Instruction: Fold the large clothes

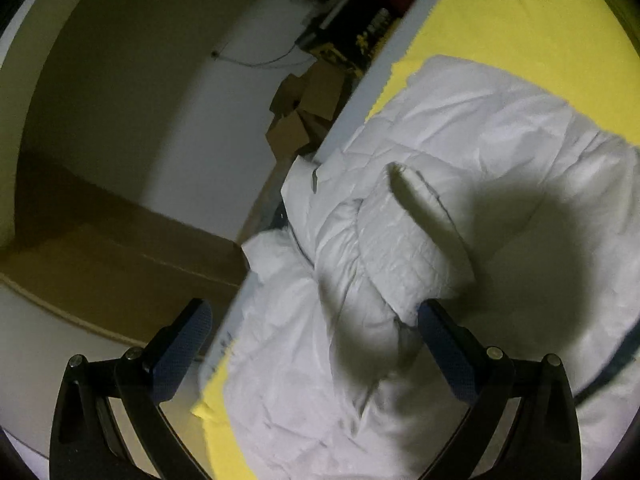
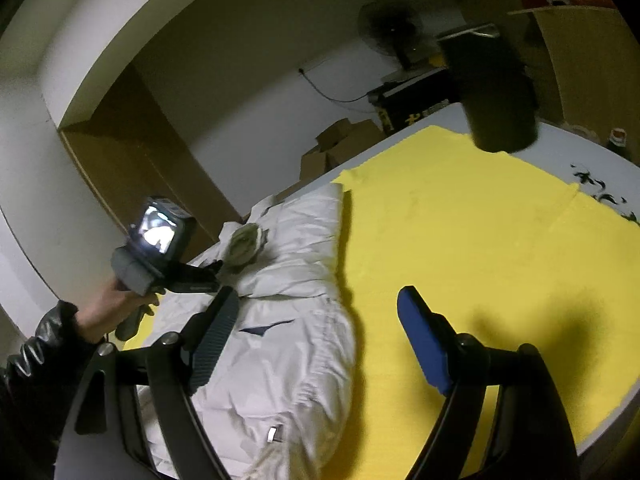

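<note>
A white puffy jacket (image 1: pixel 460 148) lies crumpled on a yellow cloth (image 1: pixel 520 28) near the table's left edge, its collar opening (image 1: pixel 412 196) facing up. My left gripper (image 1: pixel 316 320) hovers over the jacket's rumpled near part, jaws wide open, nothing pinched. In the right wrist view the jacket (image 2: pixel 292 264) stretches away along the yellow cloth (image 2: pixel 460 220). A hand in a black sleeve holds the left gripper (image 2: pixel 208 274) beside the collar (image 2: pixel 244 242). My right gripper (image 2: pixel 320 320) stands open above the jacket's right edge, with nothing between its fingers.
The white table (image 2: pixel 560 136) drops off at left; part of the jacket hangs over that edge. Cardboard boxes (image 2: pixel 340 144) and a black box with yellow print (image 2: pixel 404 112) sit beyond it. A fan (image 2: pixel 390 26) and a dark cylinder (image 2: pixel 496 92) stand at the back.
</note>
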Motion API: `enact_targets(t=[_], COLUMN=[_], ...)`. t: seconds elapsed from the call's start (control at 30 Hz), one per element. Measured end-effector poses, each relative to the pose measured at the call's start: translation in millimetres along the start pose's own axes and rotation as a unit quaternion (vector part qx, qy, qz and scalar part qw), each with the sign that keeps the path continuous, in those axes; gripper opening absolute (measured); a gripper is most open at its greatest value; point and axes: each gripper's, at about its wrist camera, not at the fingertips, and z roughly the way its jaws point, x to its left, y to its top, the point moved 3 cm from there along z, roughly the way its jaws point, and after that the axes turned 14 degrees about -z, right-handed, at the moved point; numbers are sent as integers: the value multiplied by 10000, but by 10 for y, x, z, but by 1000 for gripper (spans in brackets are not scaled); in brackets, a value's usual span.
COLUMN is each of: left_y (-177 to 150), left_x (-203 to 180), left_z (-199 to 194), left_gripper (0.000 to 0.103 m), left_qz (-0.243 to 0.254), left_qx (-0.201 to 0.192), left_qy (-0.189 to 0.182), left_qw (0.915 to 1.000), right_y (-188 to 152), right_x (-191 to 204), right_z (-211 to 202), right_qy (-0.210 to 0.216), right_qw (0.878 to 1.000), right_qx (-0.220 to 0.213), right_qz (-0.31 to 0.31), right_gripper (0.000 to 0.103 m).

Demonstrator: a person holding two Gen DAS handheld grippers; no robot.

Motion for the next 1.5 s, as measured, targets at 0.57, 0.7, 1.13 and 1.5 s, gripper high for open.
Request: enact_targets(t=[0.57,0.7,1.13,1.5], left_y=[-143,-100,-60,-95], left_x=[-83,-141,-265,283], left_z=[-246,-159,269,268], left_gripper=[99,99,96,17], left_qz=[348,479,817,-974], left_qx=[150,109,328,263], left_qy=[-2636,-2207,-1787,-2155], left_qw=[9639,9741,9800,9713], right_y=[-146,-142,-125,-148], right_x=[-242,-181,-208,-147], right_z=[97,134,88,93], right_qy=[231,325,248,323], right_qw=[9993,9991,9993,9987], right_qx=[72,98,97,168], right_qz=[301,254,265,353], right_gripper=[81,81,81,81])
